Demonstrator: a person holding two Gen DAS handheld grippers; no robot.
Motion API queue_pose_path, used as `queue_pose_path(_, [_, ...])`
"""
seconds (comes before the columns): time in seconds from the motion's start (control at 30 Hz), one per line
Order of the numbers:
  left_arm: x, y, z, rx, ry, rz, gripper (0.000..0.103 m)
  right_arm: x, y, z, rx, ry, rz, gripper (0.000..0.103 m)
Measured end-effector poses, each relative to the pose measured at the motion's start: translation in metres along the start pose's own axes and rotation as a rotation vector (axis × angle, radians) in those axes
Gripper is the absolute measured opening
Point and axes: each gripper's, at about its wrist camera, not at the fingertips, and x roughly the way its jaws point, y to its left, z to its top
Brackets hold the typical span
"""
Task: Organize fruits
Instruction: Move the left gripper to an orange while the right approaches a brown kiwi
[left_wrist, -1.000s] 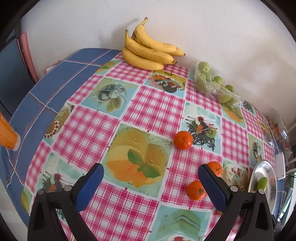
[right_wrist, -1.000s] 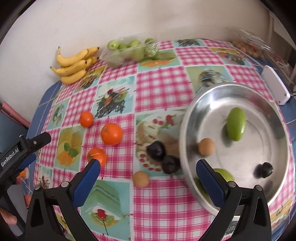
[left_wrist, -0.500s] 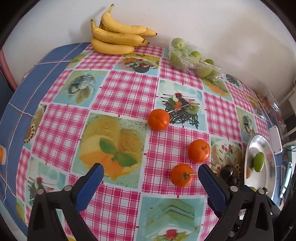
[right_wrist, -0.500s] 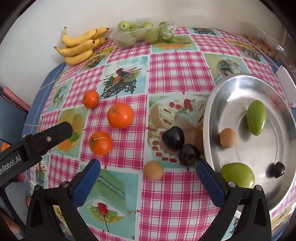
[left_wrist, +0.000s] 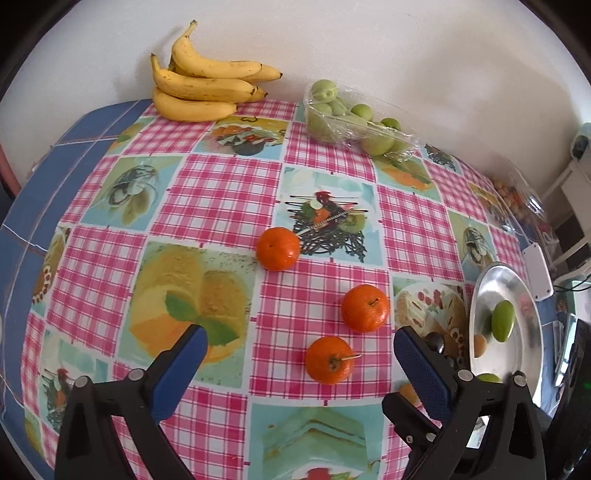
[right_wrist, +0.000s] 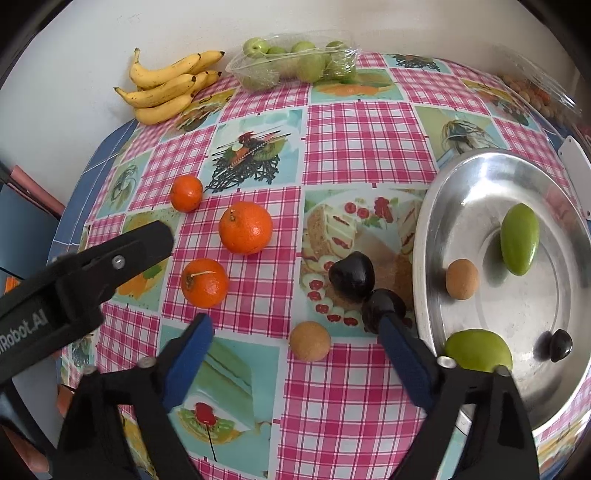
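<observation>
Pink-and-white checked oilcloth with printed fruit panels covers the surface (left_wrist: 221, 192). Left wrist view: the left gripper (left_wrist: 299, 354) hangs with its jaws wide apart and nothing held. Three oranges lie loose ahead of it; the nearest orange (left_wrist: 328, 360) sits between the two blue pads without touching either, the second orange (left_wrist: 365, 308) lies just beyond it to the right, and the far orange (left_wrist: 278, 248) lies further out. A bunch of bananas (left_wrist: 207, 90) rests against the wall at the back edge, with a clear tray of green fruits (left_wrist: 351, 118) beside it to the right. The metal plate (left_wrist: 517, 369) shows at the right edge, partly hidden behind the right finger. Right wrist view: the right gripper (right_wrist: 295, 354) points down at the surface, jaws closing but still well apart, pads pressing on nothing. A small round brown fruit (right_wrist: 309, 340) lies on the cloth between the pads, clear of both. Two dark fruits (right_wrist: 351, 272) sit touching one another just left of the plate rim; the nearer one lies right by the tip of the right finger, contact not discernible. Inside the plate: one oblong green fruit (right_wrist: 519, 239), one round green fruit (right_wrist: 478, 350), a second brown fruit (right_wrist: 461, 278) and a small dark fruit (right_wrist: 560, 345), all apart from each other. The left gripper's black body enters this view from the left, over the cloth near the oranges.
</observation>
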Motion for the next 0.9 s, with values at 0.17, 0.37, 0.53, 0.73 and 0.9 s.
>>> queue_pose_path(0.17, [0.009, -0.001, -0.001, -0.019, 0.027, -0.023, 0.090, 0.004, -0.002, -0.001, 0.006, 0.017, -0.005, 0.068])
queue_pose_path(0.37, [0.021, -0.004, -0.006, -0.033, 0.067, -0.049, 0.075, 0.003, -0.001, -0.001, 0.001, 0.028, -0.019, 0.057])
queue_pose_path(0.53, [0.026, -0.008, -0.007, -0.038, 0.092, -0.069, 0.062, -0.005, 0.001, 0.002, -0.010, 0.006, -0.021, 0.057])
queue_pose_path(0.73, [0.031, -0.009, -0.010, -0.043, 0.117, -0.082, 0.060, -0.001, 0.006, 0.001, -0.038, 0.026, -0.023, 0.046])
queue_pose_path(0.9, [0.037, -0.009, -0.012, -0.047, 0.139, -0.086, 0.046, 0.012, 0.004, -0.003, -0.032, 0.066, -0.039, 0.035])
